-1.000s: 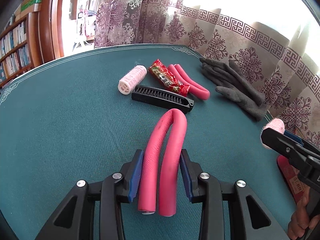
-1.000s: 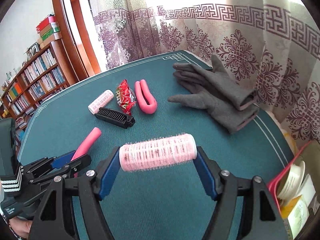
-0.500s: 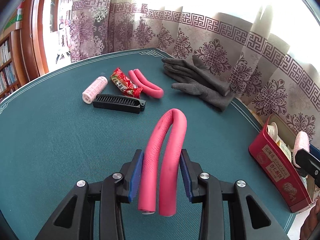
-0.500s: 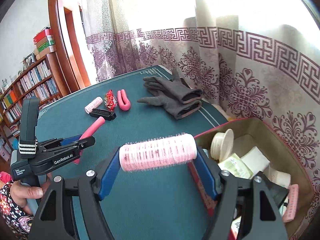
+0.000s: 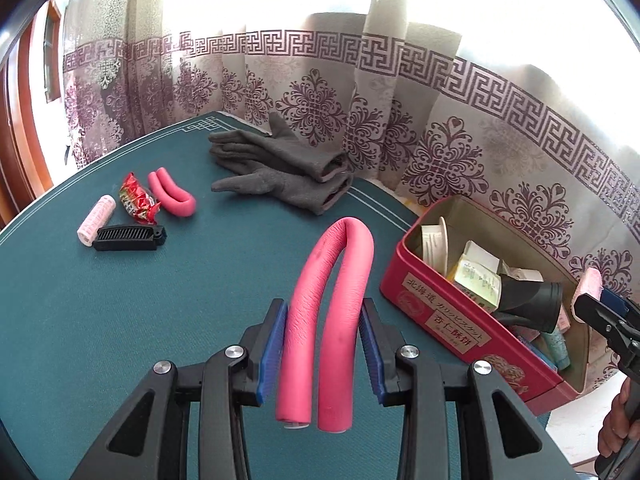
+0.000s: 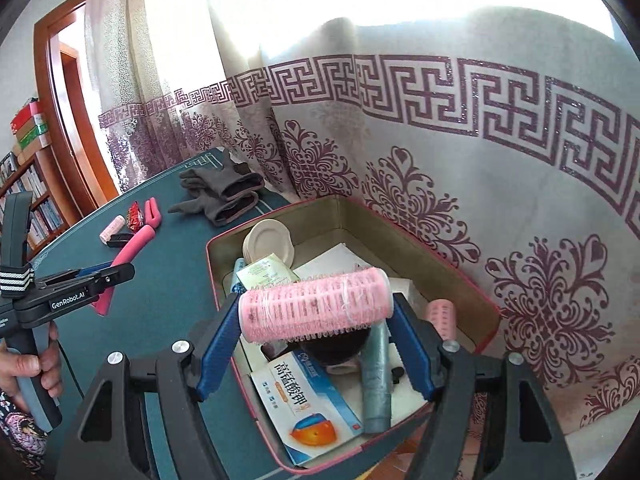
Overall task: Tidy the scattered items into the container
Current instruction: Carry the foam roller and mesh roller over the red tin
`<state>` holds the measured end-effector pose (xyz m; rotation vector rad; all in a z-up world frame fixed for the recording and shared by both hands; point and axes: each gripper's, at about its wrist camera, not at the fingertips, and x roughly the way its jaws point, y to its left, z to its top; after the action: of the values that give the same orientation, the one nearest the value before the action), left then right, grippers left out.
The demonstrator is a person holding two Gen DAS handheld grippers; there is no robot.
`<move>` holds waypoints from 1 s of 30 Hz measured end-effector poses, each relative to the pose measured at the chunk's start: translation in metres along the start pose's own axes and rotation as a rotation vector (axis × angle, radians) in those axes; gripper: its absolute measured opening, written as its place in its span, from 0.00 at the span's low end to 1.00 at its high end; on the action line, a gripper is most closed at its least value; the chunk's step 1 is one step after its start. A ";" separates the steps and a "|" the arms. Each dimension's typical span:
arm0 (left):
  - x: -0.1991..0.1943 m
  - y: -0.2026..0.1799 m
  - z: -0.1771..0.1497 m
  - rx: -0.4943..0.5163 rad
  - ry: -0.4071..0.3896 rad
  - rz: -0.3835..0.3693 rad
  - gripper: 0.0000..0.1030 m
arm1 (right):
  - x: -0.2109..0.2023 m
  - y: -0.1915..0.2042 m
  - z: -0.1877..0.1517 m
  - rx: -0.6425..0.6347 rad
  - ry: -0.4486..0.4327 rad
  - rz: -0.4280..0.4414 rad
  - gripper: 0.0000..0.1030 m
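Observation:
My left gripper (image 5: 323,340) is shut on a bent pink foam curler (image 5: 326,304), held above the green table just left of the red tin box (image 5: 448,316). My right gripper (image 6: 314,322) is shut on a pink bristle hair roller (image 6: 316,306), held over the open red tin box (image 6: 420,240), which is full of packets and tubes. The right gripper also shows at the right edge of the left wrist view (image 5: 600,312). The left gripper shows in the right wrist view (image 6: 120,270).
On the far table lie grey gloves (image 5: 288,172), another pink foam curler (image 5: 172,196), a red snack packet (image 5: 136,200), a pink roller (image 5: 96,220) and a black comb (image 5: 128,238). A patterned curtain hangs close behind the box.
Both grippers have swung right toward the red tin. The right gripper with the roller has gone from beside the tin to over its open top. The left still grips the foam curler.

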<state>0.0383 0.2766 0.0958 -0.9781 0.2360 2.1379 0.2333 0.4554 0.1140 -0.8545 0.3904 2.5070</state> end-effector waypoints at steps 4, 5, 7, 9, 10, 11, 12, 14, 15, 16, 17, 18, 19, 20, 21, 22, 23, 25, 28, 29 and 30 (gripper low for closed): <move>0.002 -0.025 0.003 0.038 0.007 -0.018 0.36 | -0.001 -0.010 -0.008 -0.030 0.013 -0.010 0.74; 0.003 -0.031 0.004 0.045 0.010 -0.021 0.36 | -0.001 -0.012 -0.011 -0.040 0.019 -0.009 0.74; 0.005 -0.040 0.007 0.058 0.015 -0.024 0.36 | -0.001 -0.014 -0.016 -0.062 0.024 -0.012 0.74; 0.007 -0.050 0.010 0.072 0.017 -0.025 0.36 | 0.000 -0.017 -0.020 -0.080 0.028 -0.018 0.74; 0.007 -0.054 0.011 0.079 0.018 -0.026 0.36 | 0.001 -0.018 -0.021 -0.084 0.030 -0.018 0.74; 0.008 -0.059 0.012 0.086 0.018 -0.027 0.36 | 0.002 -0.020 -0.022 -0.085 0.032 -0.014 0.74; 0.009 -0.063 0.014 0.093 0.019 -0.028 0.36 | 0.003 -0.022 -0.023 -0.083 0.035 -0.006 0.74; 0.011 -0.071 0.017 0.106 0.020 -0.032 0.36 | 0.006 -0.024 -0.025 -0.079 0.044 0.009 0.74; 0.012 -0.075 0.018 0.112 0.022 -0.033 0.36 | 0.007 -0.026 -0.025 -0.076 0.047 0.014 0.74; 0.013 -0.079 0.019 0.118 0.023 -0.035 0.36 | 0.008 -0.027 -0.025 -0.073 0.049 0.018 0.74; 0.014 -0.083 0.021 0.123 0.025 -0.036 0.36 | 0.009 -0.028 -0.025 -0.070 0.051 0.018 0.74; 0.016 -0.086 0.023 0.127 0.027 -0.038 0.36 | 0.010 -0.030 -0.026 -0.065 0.051 0.017 0.74; 0.018 -0.090 0.024 0.131 0.029 -0.039 0.36 | 0.010 -0.031 -0.026 -0.060 0.047 0.017 0.74; 0.020 -0.093 0.026 0.136 0.031 -0.042 0.36 | 0.009 -0.033 -0.027 -0.055 0.042 0.021 0.75; 0.023 -0.097 0.028 0.140 0.032 -0.045 0.36 | 0.008 -0.034 -0.027 -0.050 0.037 0.024 0.76; 0.024 -0.101 0.030 0.145 0.034 -0.048 0.36 | 0.007 -0.034 -0.027 -0.049 0.033 0.024 0.76; 0.026 -0.105 0.032 0.151 0.035 -0.050 0.36 | 0.007 -0.034 -0.027 -0.054 0.030 0.020 0.76; 0.031 -0.112 0.036 0.162 0.036 -0.053 0.36 | 0.007 -0.033 -0.028 -0.062 0.023 0.009 0.76; 0.038 -0.123 0.041 0.176 0.040 -0.058 0.36 | 0.006 -0.034 -0.028 -0.059 0.019 0.023 0.76; 0.041 -0.126 0.043 0.180 0.041 -0.058 0.36 | 0.006 -0.034 -0.028 -0.056 0.017 0.029 0.76; 0.044 -0.129 0.045 0.184 0.043 -0.059 0.36 | 0.006 -0.035 -0.028 -0.053 0.016 0.034 0.76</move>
<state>0.0856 0.4116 0.1132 -0.9133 0.4121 2.0035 0.2607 0.4759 0.0850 -0.8958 0.3476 2.5532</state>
